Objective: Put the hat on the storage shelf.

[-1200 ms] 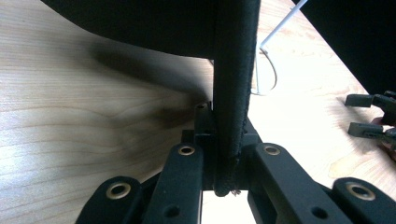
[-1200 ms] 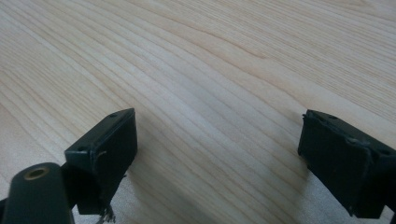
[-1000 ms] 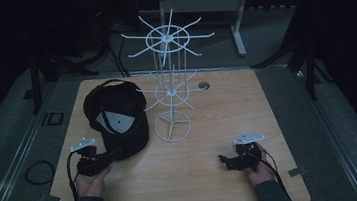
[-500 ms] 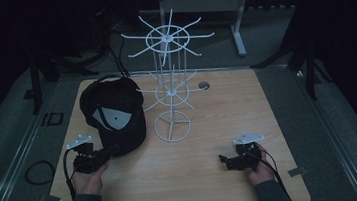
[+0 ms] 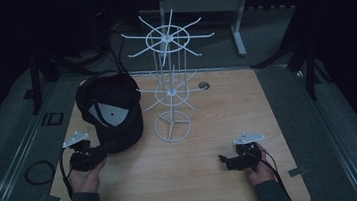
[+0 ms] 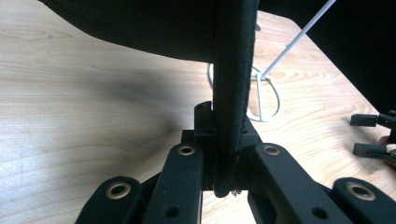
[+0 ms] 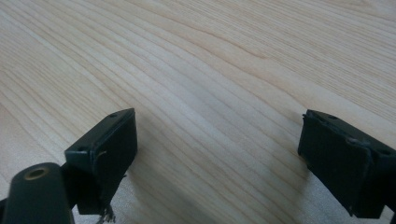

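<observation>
Only a pale patch on black cap [image 5: 112, 115] — unreadable | left hand-held gripper [image 6: 224, 154] clamps brim.

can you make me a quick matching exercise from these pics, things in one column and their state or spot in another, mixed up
Things:
1. black cap
2. white wire rack
3. left gripper
4. right gripper

States:
A. jaws apart over bare wood
B. stands near the middle of the table
C. clamped on a fabric edge
D. held by its brim at the table's left

Pairs: 1-D, 2-B, 3-C, 4-A
</observation>
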The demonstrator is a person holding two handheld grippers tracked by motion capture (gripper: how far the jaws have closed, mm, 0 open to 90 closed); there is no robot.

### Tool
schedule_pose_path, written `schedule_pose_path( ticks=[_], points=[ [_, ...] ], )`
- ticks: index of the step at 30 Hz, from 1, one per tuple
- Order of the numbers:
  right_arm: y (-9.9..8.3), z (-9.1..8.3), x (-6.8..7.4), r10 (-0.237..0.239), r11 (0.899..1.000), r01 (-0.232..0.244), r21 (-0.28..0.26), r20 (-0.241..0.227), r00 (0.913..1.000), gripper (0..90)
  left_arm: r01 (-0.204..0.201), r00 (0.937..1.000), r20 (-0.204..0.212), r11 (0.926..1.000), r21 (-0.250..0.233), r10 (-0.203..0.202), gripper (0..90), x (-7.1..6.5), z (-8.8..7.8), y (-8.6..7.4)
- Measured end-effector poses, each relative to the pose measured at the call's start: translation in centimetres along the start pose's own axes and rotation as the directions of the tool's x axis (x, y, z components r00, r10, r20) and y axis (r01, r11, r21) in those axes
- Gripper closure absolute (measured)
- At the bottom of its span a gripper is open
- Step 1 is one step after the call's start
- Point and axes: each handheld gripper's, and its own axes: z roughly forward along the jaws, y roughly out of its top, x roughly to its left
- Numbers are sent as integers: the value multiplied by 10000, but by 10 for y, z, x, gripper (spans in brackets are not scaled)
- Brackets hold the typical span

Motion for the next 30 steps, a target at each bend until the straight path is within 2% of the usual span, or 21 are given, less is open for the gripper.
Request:
schedule_pose_path(
  ticks=[6,10,30],
  points=[
    [0,0,0,4,10000,-4,0,-5,10000,117,-64,9999,-117,9999,-112,63,860,0,-3,2],
    [0,0,0,-30,10000,30,-1,-30,10000,117,-148,9993,-345,9996,-229,140,860,0,-5,4],
    [0,0,0,-49,10000,49,-7,-33,10000,117,-546,9966,-650,9971,-529,511,860,-6,-14,10]
  ],
)
